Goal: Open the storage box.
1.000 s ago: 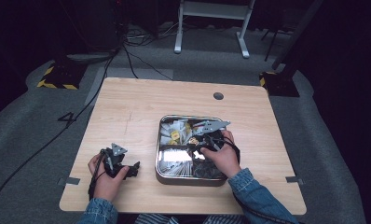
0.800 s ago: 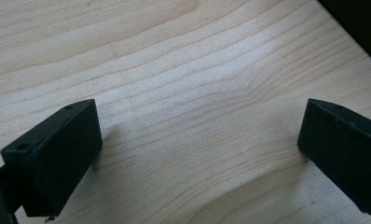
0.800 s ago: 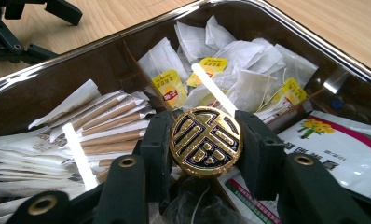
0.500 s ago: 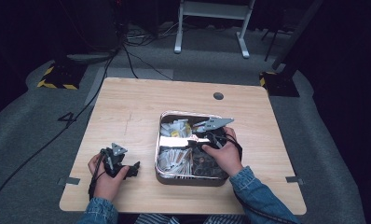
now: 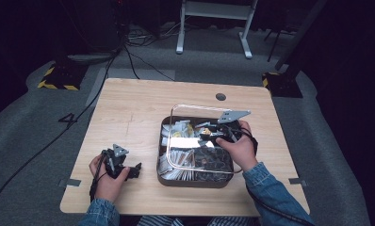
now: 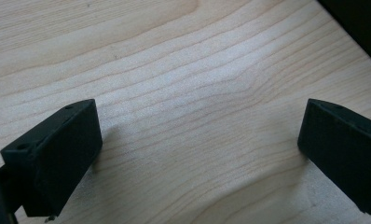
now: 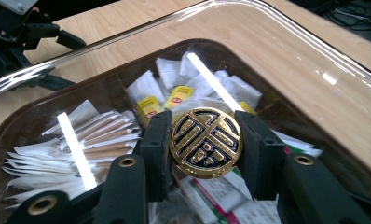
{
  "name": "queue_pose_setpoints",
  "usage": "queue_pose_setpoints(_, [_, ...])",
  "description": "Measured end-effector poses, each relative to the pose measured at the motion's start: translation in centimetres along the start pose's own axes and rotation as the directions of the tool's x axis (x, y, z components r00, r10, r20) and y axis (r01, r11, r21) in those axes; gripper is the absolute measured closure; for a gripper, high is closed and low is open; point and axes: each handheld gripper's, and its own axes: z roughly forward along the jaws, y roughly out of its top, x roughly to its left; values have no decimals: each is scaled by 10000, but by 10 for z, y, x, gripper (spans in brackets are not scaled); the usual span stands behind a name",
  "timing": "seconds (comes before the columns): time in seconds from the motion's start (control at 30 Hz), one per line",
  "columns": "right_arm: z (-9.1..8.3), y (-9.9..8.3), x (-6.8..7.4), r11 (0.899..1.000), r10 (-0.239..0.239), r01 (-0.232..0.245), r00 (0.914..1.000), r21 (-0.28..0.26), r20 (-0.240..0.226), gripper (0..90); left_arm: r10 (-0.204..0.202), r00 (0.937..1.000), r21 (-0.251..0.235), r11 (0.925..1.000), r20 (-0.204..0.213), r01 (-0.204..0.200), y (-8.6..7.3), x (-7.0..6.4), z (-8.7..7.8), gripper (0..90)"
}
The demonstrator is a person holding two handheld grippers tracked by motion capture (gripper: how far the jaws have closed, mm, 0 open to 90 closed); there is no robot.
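A dark brown box (image 5: 195, 181) stands on the wooden table, its compartments packed with white sachets (image 7: 99, 130) and yellow tea bags (image 7: 148, 106). Its clear lid (image 5: 168, 141) hangs slightly above it. My right gripper (image 7: 206, 140) is shut on the lid's round gold and black knob (image 7: 206, 158), one jaw on each side. From above, that gripper (image 5: 206, 135) hovers over the box's middle. My left gripper (image 5: 136, 169) rests on the table left of the box. Its jaws stand wide open (image 6: 200, 140) over bare wood, holding nothing. It also appears beyond the lid's edge (image 7: 34, 35).
A small round grommet hole (image 5: 220, 97) sits near the table's far edge. Bare wood stretches from the box to the far and left edges. Beyond the table, cables (image 5: 129, 52) run over grey floor beside a white metal stand (image 5: 214, 28).
My right gripper has risen a little with the knob, lifting the clear lid higher off the box. The left gripper has stayed where it was.
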Motion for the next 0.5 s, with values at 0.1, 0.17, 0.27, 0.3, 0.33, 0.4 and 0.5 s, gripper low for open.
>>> queue_pose_setpoints(0.1, [-10,2,-7,10000,-62,63,9998,-38,163,589,-3,10000,0,10000,0,3,0,0,0,0])
queue_pose_setpoints(0.17, [-17,1,-12,10000,-36,38,9996,-58,284,588,0,10000,0,10000,-2,0,0,0,0,0])
queue_pose_setpoints(0.27, [-25,0,-21,9999,70,-66,9993,-100,374,588,-2,10000,1,10000,-2,2,0,0,0,0])
queue_pose_setpoints(0.3, [-28,-1,-24,9999,125,-120,9991,-115,411,588,-2,10000,1,10000,-1,2,0,0,0,0])
queue_pose_setpoints(0.33, [-31,-2,-27,9998,152,-145,9989,-152,444,588,1,10000,2,10000,-4,-1,0,0,0,0])
queue_pose_setpoints(0.4, [-38,-5,-34,9995,220,-209,9984,-220,517,588,-3,10000,1,10000,-2,3,0,0,0,0])
queue_pose_setpoints(0.5, [-48,-10,-45,9993,288,-271,9973,-252,670,588,-5,10000,-2,10000,-1,5,0,0,0,0])
